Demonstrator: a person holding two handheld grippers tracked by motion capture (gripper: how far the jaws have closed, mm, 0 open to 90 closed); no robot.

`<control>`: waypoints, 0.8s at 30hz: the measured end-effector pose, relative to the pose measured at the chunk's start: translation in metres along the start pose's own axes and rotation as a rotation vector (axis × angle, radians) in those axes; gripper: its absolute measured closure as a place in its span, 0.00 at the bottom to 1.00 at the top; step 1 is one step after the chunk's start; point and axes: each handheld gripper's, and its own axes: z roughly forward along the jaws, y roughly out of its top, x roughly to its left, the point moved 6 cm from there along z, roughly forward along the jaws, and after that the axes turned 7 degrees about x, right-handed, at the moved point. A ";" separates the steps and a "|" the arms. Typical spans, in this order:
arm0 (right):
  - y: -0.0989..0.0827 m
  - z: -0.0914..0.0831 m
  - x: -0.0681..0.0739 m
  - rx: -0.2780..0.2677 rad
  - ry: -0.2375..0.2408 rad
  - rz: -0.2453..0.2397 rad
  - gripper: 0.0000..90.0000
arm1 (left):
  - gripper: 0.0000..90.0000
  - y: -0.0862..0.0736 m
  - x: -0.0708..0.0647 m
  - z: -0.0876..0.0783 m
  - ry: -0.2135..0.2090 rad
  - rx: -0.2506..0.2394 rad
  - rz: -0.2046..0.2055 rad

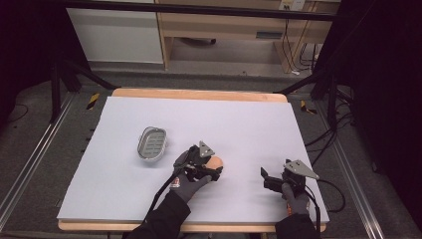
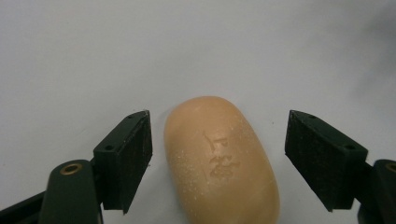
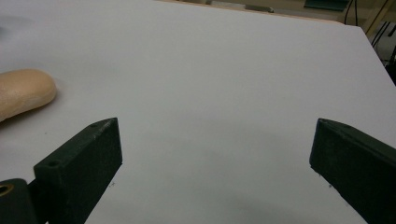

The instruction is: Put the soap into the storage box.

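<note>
Now my left gripper (image 2: 218, 158) has its jaws spread, pads clear of the soap bar (image 2: 220, 161) lying between them (flat on the white table (image 1: 249, 119)). Right gripper (image 3: 216, 163) gapes wide, holding nothing. Soap dish (image 1: 151, 142) sits nearby.

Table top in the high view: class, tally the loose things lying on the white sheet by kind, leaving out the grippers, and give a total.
Soap bar: 1
Soap dish: 1
Total: 2
</note>
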 end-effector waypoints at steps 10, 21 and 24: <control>0.000 0.001 0.001 0.007 0.011 0.001 0.03 | 0.24 -0.002 -0.001 0.012 0.014 0.035 0.000; -0.001 0.002 0.002 0.015 0.016 0.001 0.03 | 0.25 -0.009 0.000 0.024 0.018 0.074 -0.009; -0.001 0.002 0.001 0.017 0.015 -0.001 0.03 | 0.26 -0.009 0.000 0.025 0.011 0.077 -0.017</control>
